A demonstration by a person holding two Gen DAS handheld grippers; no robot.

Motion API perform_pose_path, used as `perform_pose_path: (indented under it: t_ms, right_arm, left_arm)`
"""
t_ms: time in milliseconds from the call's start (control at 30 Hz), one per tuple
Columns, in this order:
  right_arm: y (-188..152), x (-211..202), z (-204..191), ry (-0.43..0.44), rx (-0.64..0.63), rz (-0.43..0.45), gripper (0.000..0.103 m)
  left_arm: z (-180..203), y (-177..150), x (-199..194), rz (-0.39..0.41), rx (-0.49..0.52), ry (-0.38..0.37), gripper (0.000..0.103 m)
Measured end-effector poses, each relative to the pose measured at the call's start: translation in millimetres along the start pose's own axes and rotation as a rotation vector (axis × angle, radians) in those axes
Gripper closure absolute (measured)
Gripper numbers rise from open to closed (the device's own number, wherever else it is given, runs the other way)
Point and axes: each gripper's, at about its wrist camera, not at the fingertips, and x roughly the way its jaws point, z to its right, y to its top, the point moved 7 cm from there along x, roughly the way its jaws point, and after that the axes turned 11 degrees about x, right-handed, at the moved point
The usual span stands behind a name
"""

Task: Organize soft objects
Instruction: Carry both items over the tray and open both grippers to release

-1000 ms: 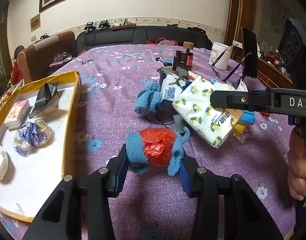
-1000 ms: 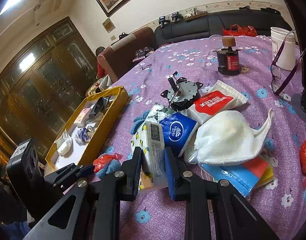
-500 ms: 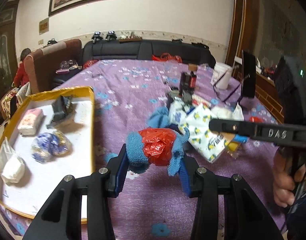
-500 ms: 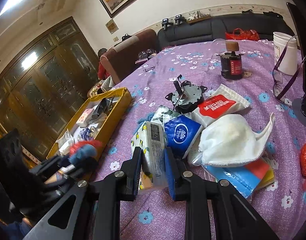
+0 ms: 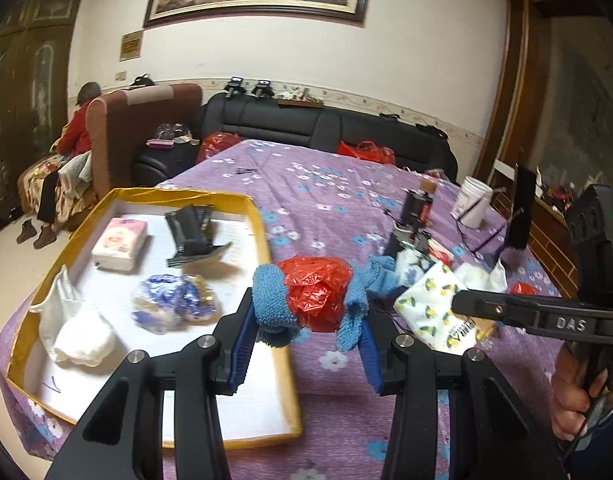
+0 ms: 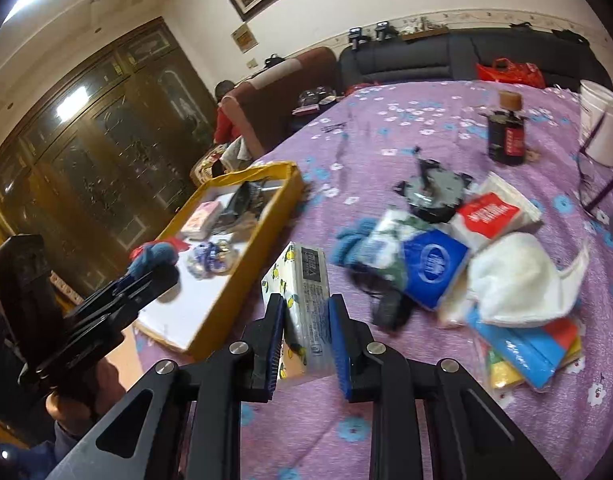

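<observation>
Above the near corner of the yellow-rimmed tray (image 5: 272, 240), the left gripper (image 5: 306, 320) holds a bundle of blue terry cloth wrapped round a crumpled red plastic bag (image 5: 316, 296), its jaws part-way closed and pressed into the cloth on both sides. A second ago this bundle hung over the purple flowered tabletop (image 5: 326, 208) beside the pile; it has since been carried up and across to the tray's edge, so its delivery looks close. The tray already contains a pink tissue pack (image 5: 120, 242), a dark pouch (image 5: 192, 234), a blue-patterned bag (image 5: 174, 302) and a white cloth (image 5: 76, 332). The right gripper (image 6: 306, 320) has its jaws narrowly set and clamped on the lemon-print tissue pack (image 6: 306, 280), which has risen off the heap and now hangs between the tray and the remaining clutter. Both items thus appear mid-transfer, with several soft pieces, including a white mask (image 6: 522, 276), yet to be sorted.
</observation>
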Motion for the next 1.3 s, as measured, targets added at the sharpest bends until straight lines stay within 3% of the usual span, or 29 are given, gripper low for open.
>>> perform_pose_path:
  t_ms: [467,1067,1300]
  right_arm:
    - [3.1,53.0,-90.2,0.104,-0.078,-0.049,0.077]
    - [-21.8,141.8,-118.2,0.122,-0.07,-0.232,0.077]
    - [-32.5,152.4,-117.9,0.057,-0.161,-0.206,0.074]
  left_arm:
    - [-78.7,-17.0,-12.4,-0.001,-0.112,0.109,0.059]
    - [-136.0,-46.7,10.3,-0.107,-0.177,0.239,0.058]
    - [-136.0,-50.0,15.7,-0.123,-0.166,0.245,0.054]
